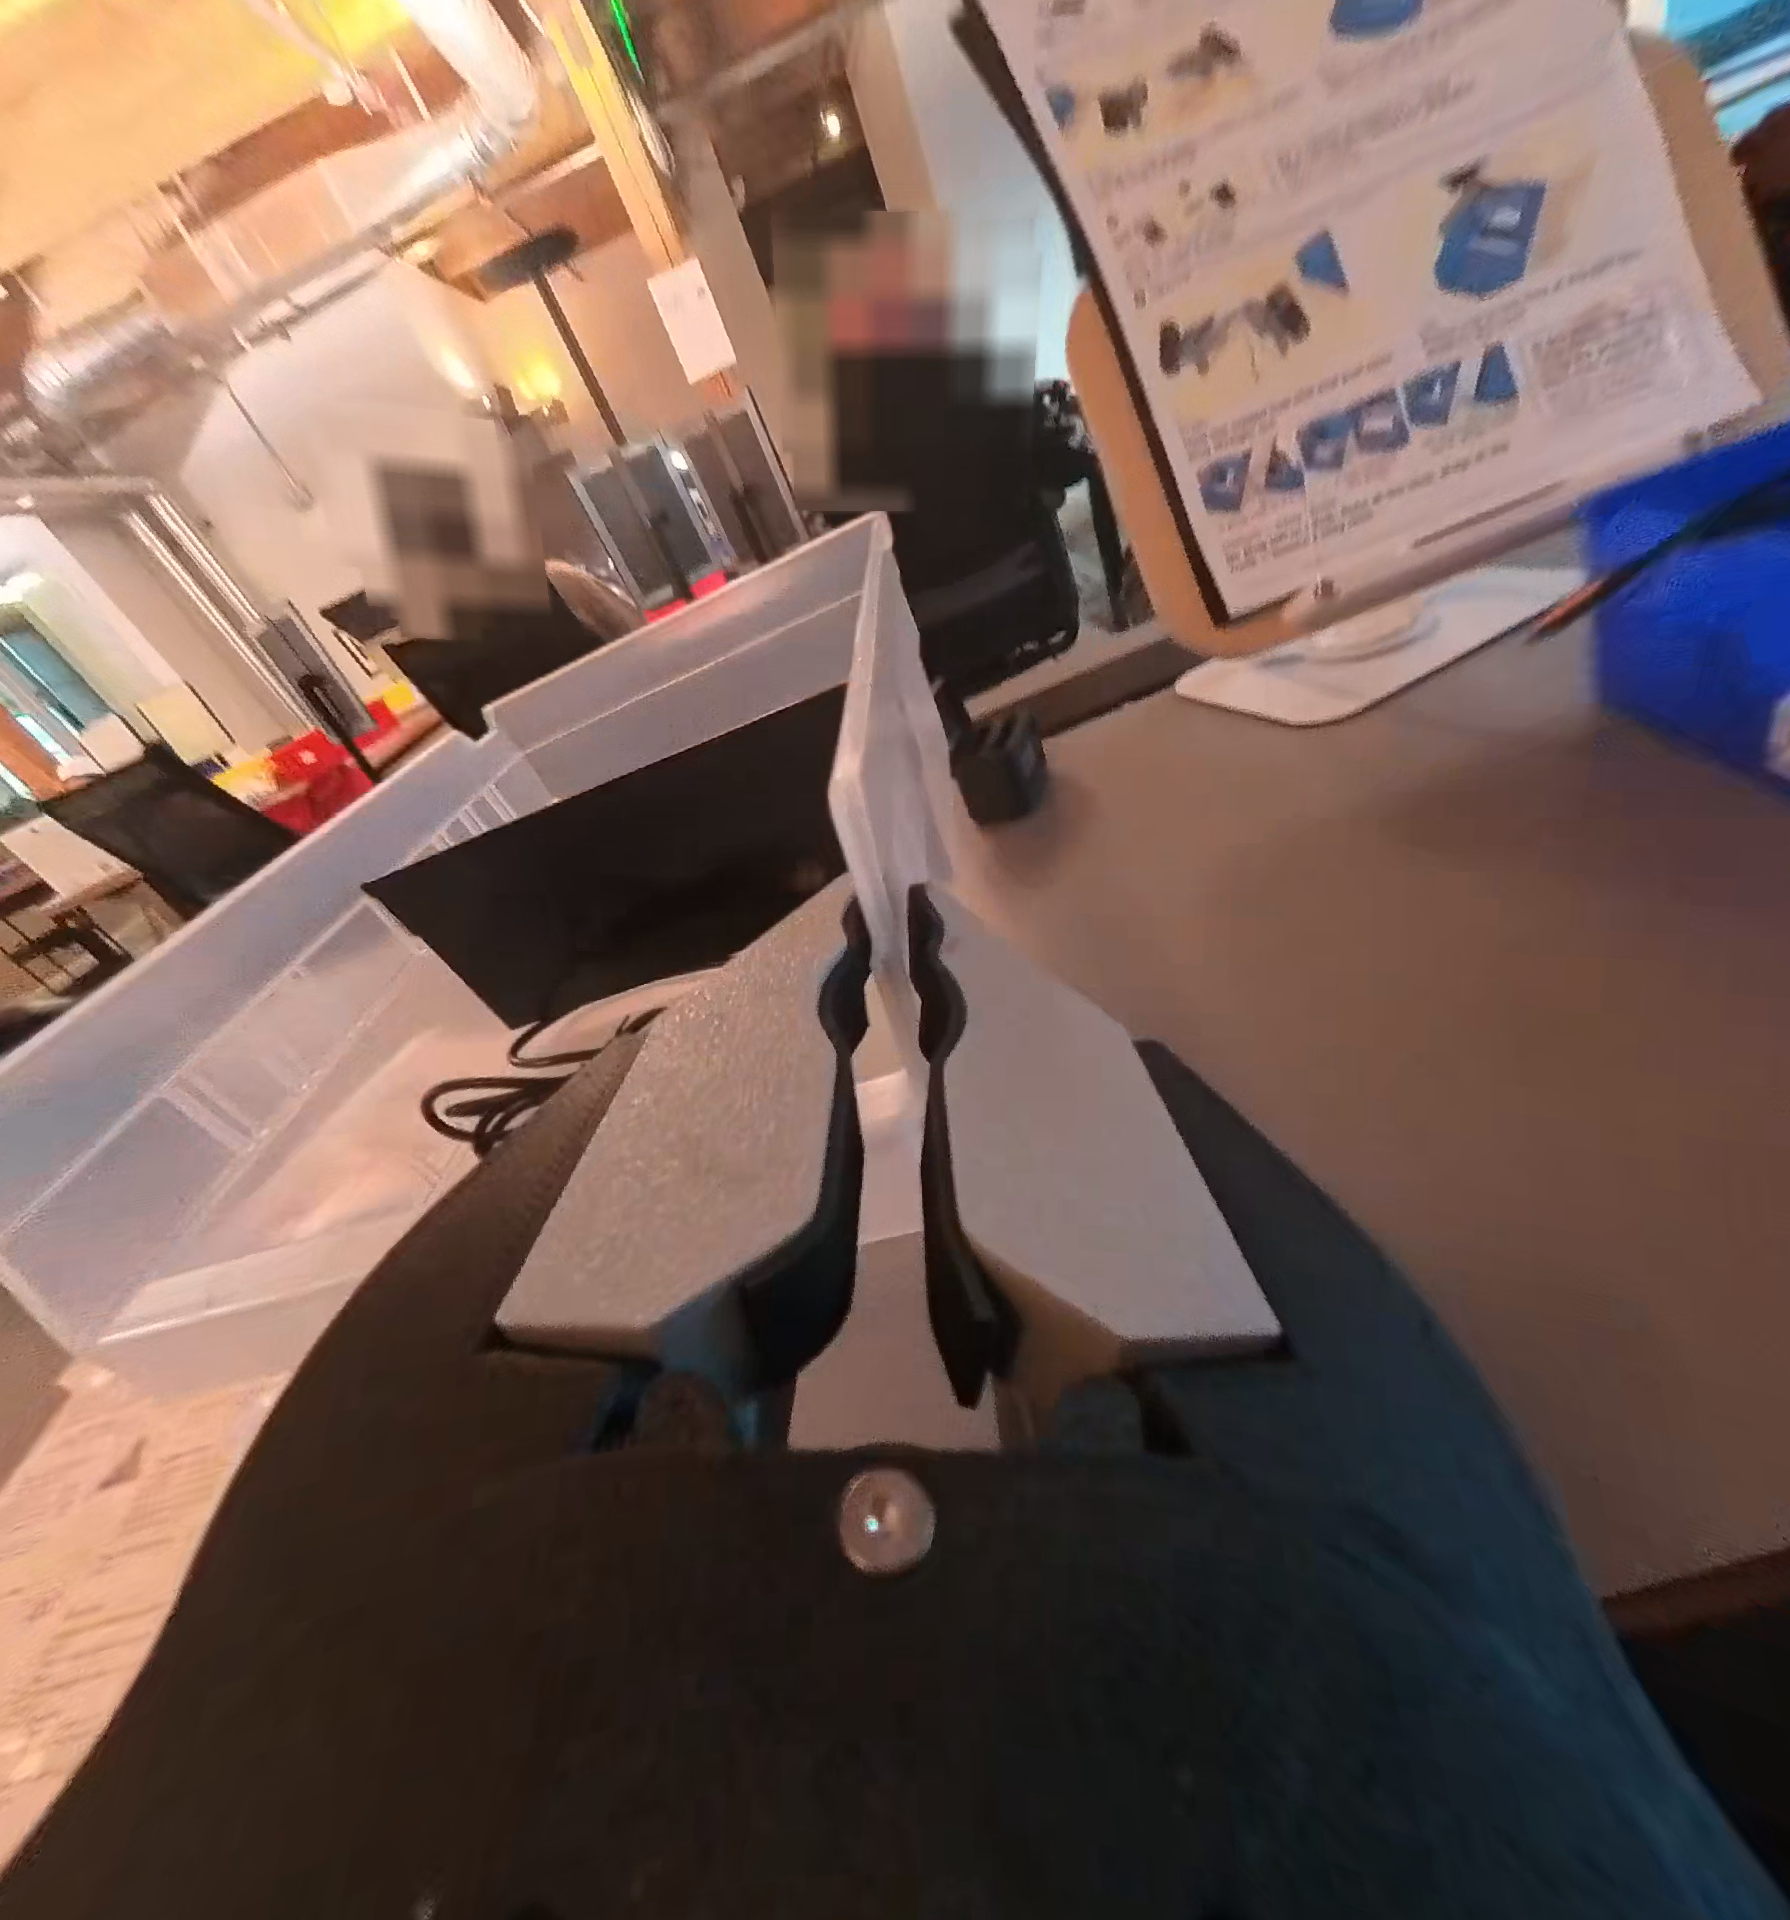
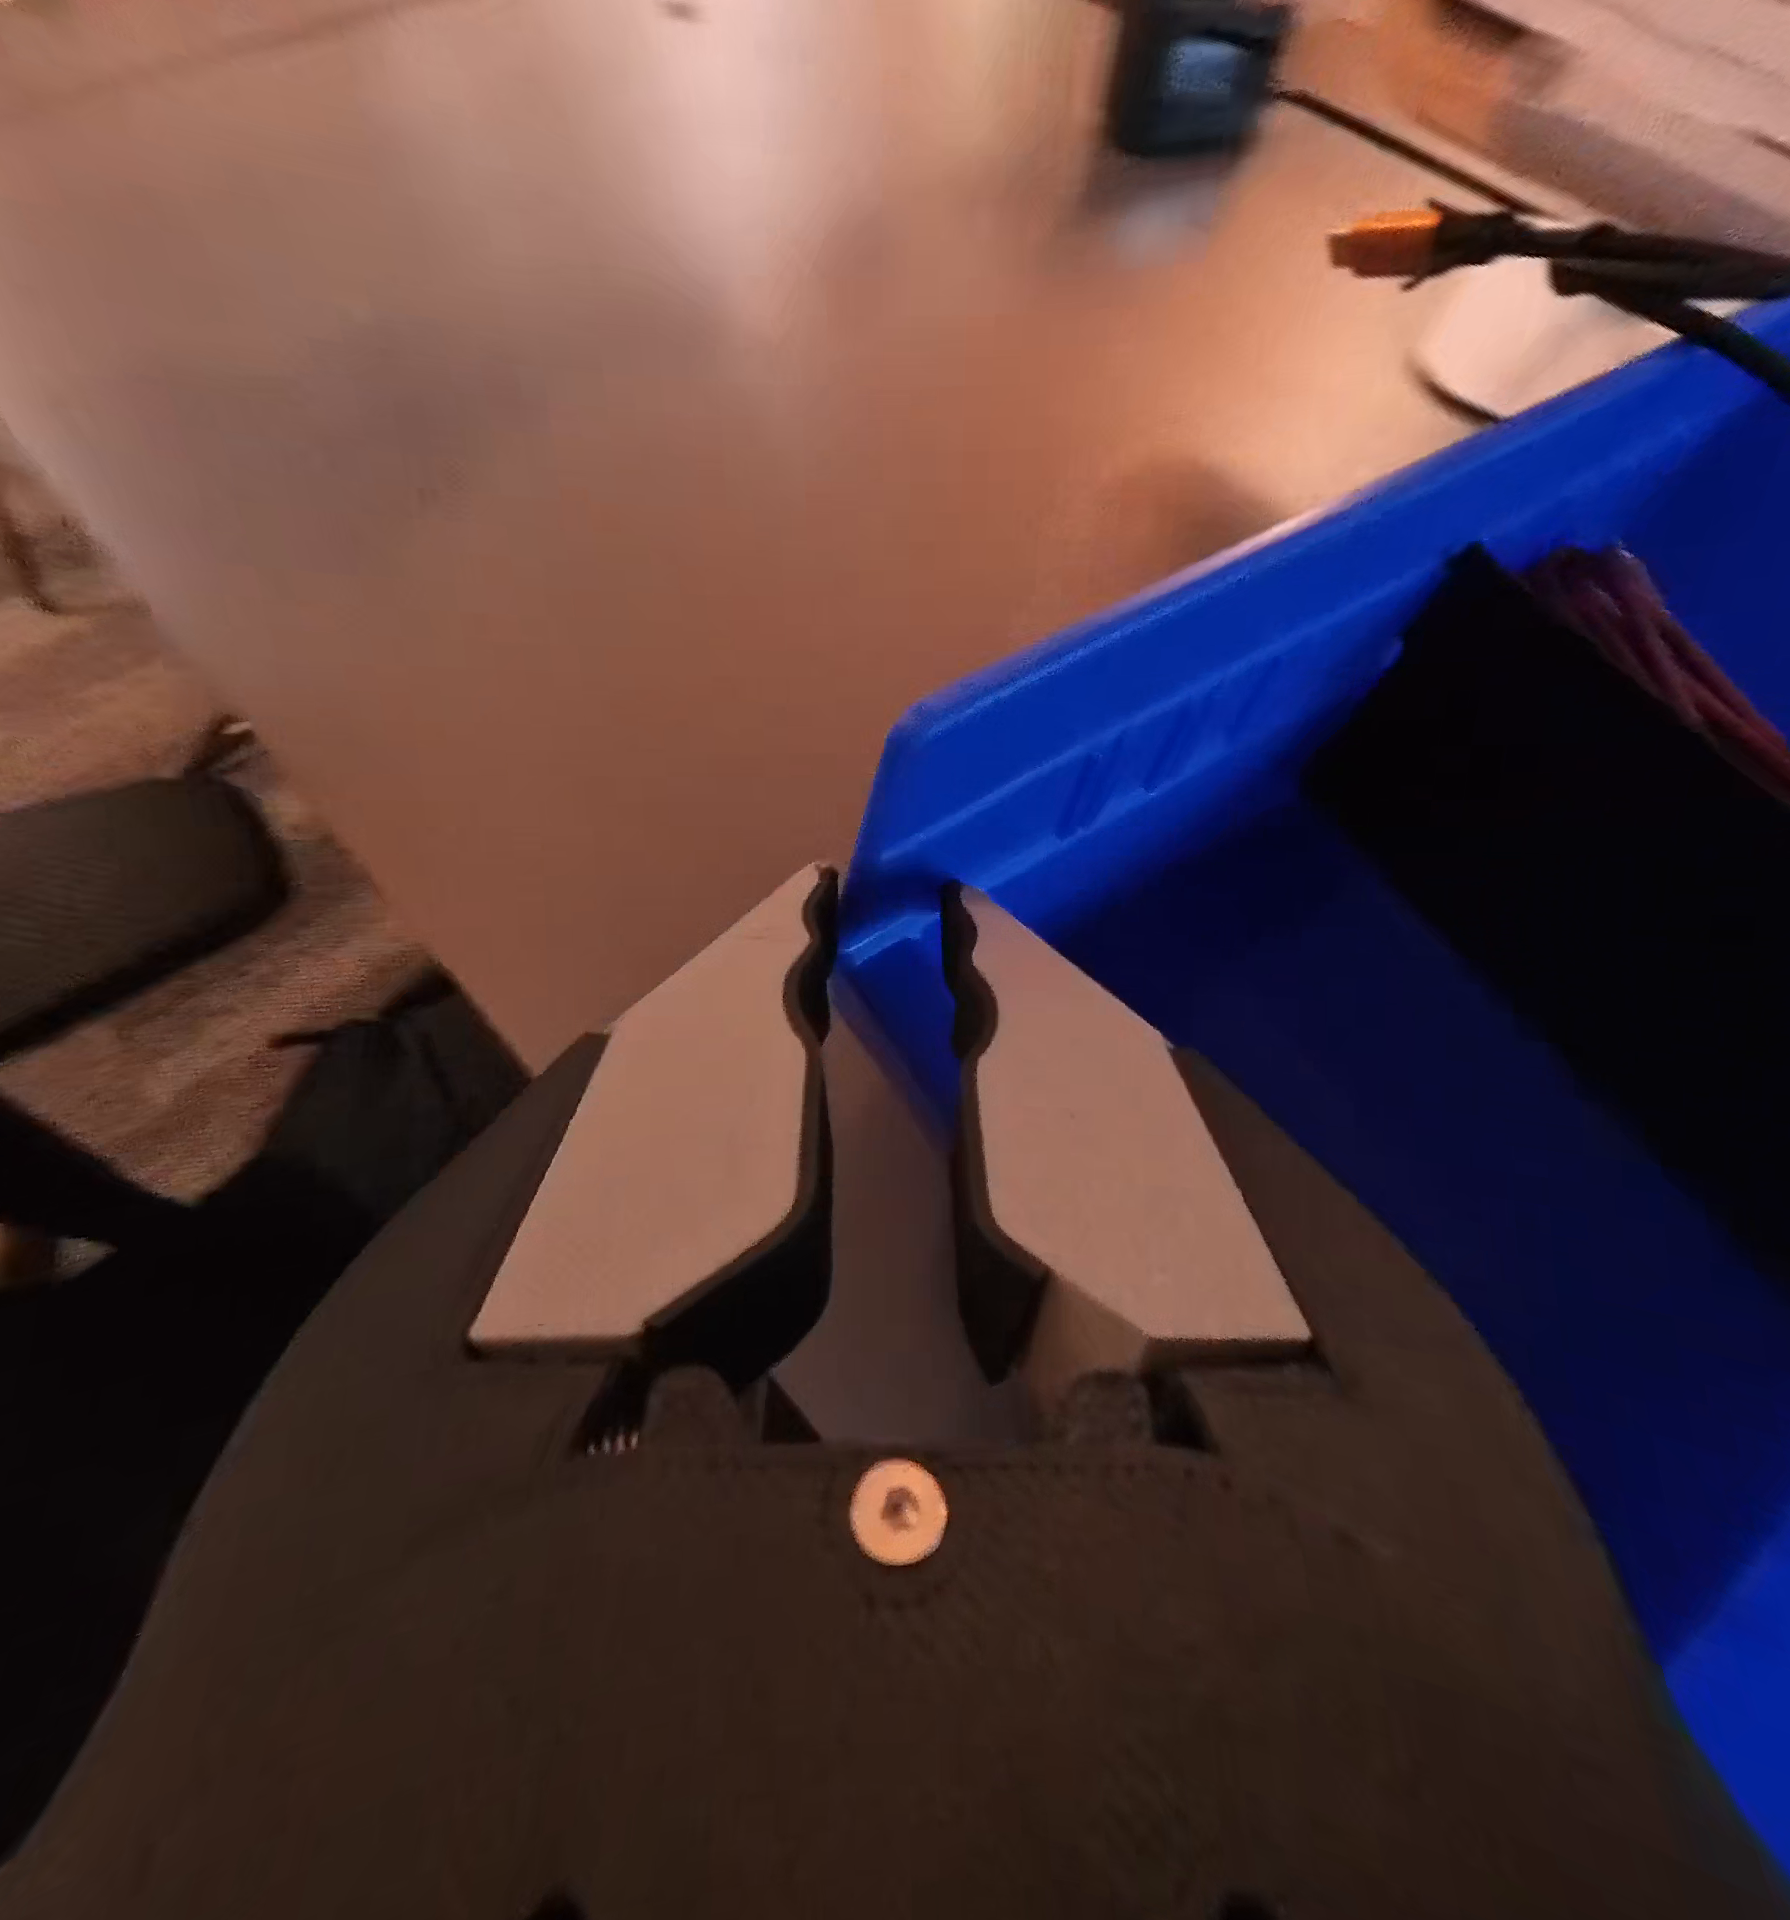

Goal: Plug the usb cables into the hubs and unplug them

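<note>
My left gripper [image 1: 886,914] is shut on the upright wall of a translucent plastic bin [image 1: 662,644]; the thin wall runs up between both pads. A black flat item [image 1: 610,883] and a coiled black cable [image 1: 496,1101] lie inside that bin. My right gripper [image 2: 886,894] is at the near corner of a blue bin [image 2: 1182,790]. The bin's rim stands between its parted fingers, and I see no firm pinch. A cable with an orange connector [image 2: 1384,249] hangs over the blue bin's far edge. No hub is clearly in view.
The grey-brown table [image 1: 1390,1039] stretches between the two bins. A small black box [image 1: 1005,769] stands behind the clear bin. A stand with a printed sheet [image 1: 1390,260] is at the back right. The blue bin [image 1: 1722,665] shows at the right edge. Left tips to right tips: about 35 centimeters.
</note>
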`<state>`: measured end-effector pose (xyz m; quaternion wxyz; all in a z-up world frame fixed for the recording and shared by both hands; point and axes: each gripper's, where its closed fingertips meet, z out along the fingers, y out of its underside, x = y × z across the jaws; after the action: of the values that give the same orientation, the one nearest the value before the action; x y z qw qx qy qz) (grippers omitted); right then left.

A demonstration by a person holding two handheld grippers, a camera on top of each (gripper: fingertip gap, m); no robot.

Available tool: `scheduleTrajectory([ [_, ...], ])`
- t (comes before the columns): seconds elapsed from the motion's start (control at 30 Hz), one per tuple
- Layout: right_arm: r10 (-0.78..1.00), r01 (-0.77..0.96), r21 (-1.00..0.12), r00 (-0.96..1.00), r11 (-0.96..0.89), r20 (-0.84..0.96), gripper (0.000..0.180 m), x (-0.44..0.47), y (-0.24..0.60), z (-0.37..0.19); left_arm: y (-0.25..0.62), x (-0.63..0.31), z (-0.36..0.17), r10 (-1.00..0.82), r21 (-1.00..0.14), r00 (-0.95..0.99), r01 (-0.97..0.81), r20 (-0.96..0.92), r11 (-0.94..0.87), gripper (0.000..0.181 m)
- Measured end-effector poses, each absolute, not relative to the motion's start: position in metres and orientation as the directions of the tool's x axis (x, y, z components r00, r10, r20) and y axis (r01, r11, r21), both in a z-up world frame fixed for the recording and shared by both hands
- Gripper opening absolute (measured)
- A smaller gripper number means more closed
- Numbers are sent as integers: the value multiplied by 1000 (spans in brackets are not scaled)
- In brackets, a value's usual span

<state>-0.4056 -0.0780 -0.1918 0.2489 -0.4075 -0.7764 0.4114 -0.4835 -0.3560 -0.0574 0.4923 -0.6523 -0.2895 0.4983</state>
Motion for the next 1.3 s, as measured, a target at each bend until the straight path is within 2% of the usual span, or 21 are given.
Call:
scheduleTrajectory([
  [0.2,690,356,-837,-723,416,36,17,-427,-232,-190,-359,-459,7,874,-928,331,-233,-356,-290,3],
  [0.3,692,390,-867,-718,311,-74,19,-440,-297,-178,-356,-452,28,874,-920,322,-273,-364,-282,3],
  [0.4,706,359,-920,-692,155,-151,27,-433,-318,-140,-345,-449,43,877,-916,322,-305,-358,-262,3],
  [0.5,653,279,-959,-737,56,-176,34,-406,-295,-95,-311,-446,47,854,-903,359,-345,-377,-254,2],
  [0.6,597,186,-982,-788,-2,-150,54,-379,-236,-54,-253,-432,38,785,-883,450,-395,-425,-252,1],
  [0.63,615,156,-988,-778,-8,-128,61,-375,-209,-43,-231,-424,33,751,-879,493,-409,-438,-244,1],
  [0.7,691,122,-992,-719,24,-72,63,-373,-150,-32,-183,-408,19,675,-884,594,-422,-438,-202,2],
  [0.8,812,164,-979,-583,119,1,56,-377,-57,-39,-113,-385,-15,537,-884,709,-430,-457,-185,4],
  [0.9,864,247,-966,-499,71,-64,54,-373,16,-54,-56,-374,-58,437,-916,805,-363,-401,-171,5],
  [1.0,876,275,-961,-466,8,-127,60,-366,52,-67,-10,-373,-108,381,-931,852,-299,-360,-211,10],
  [1.07,875,329,-944,-461,14,-148,61,-365,58,-83,15,-364,-136,332,-948,894,-242,-301,-208,5],
  [1.1,866,366,-930,-473,26,-162,60,-365,55,-92,25,-360,-155,285,-931,907,-227,-310,-287,4],
  [1.13,858,402,-915,-483,38,-176,61,-366,51,-99,29,-362,-167,285,-915,910,-194,-303,-353,9],
  [1.17,854,425,-903,-490,58,-175,64,-368,45,-104,28,-363,-174,287,-899,912,-160,-293,-407,36],
  [1.2,852,431,-898,-500,91,-154,66,-370,39,-107,20,-362,-177,262,-884,925,-136,-276,-448,53],
  [1.3,833,405,-885,-552,228,-38,71,-375,6,-111,-23,-363,-160,267,-911,947,-59,-181,-407,64],
])
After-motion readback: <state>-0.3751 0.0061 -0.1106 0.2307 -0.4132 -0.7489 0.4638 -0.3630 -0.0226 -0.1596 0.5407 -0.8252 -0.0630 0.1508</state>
